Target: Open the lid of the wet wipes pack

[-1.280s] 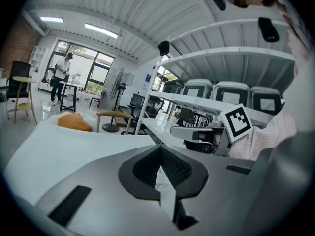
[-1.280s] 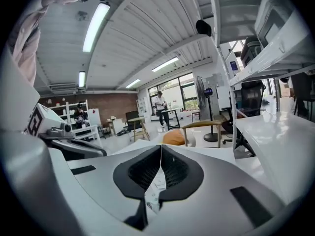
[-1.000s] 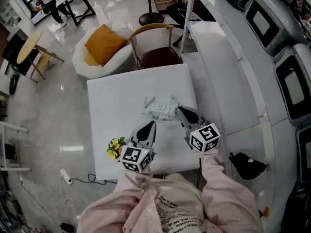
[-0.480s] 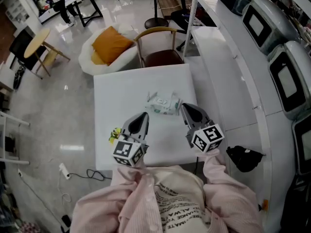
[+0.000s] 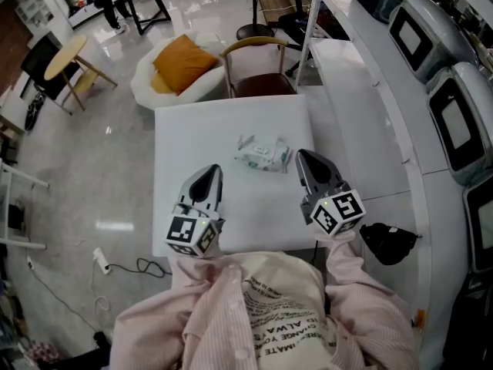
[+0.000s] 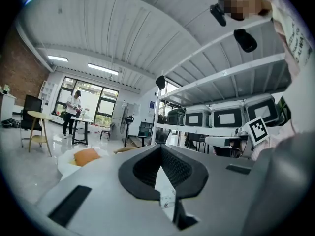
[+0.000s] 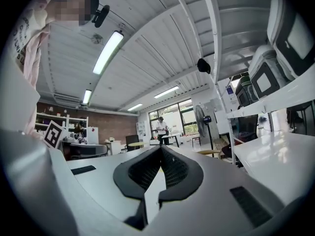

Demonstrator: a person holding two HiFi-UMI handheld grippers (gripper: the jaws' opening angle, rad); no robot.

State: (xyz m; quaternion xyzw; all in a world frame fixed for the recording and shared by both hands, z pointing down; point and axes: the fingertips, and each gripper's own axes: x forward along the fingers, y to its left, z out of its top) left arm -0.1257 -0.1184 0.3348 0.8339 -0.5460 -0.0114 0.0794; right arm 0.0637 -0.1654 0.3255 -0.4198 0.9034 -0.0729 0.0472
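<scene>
The wet wipes pack [image 5: 262,153] lies flat on the white square table [image 5: 200,137], right of centre, and nothing touches it. Whether its lid is open is too small to tell. My left gripper [image 5: 213,169] hovers over the table's near left part, short of the pack, with its jaws shut and empty. Just to the pack's near right hovers my right gripper [image 5: 302,155], shut as well and holding nothing. In the left gripper view the left gripper [image 6: 160,149] shows black pads meeting at the tip, and so does the right gripper [image 7: 160,149] in its own view. Both point level, so neither view shows the pack.
A wooden chair [image 5: 258,72] stands at the table's far edge, with a white beanbag and orange cushion [image 5: 179,66] beside it. A white counter [image 5: 362,106] with machines [image 5: 454,129] runs along the right. A black bag [image 5: 389,242] lies near the right front corner.
Both grippers have risen and drawn back a little from the pack, still shut. The yellow flower at the table's near left is now hidden behind the left gripper.
</scene>
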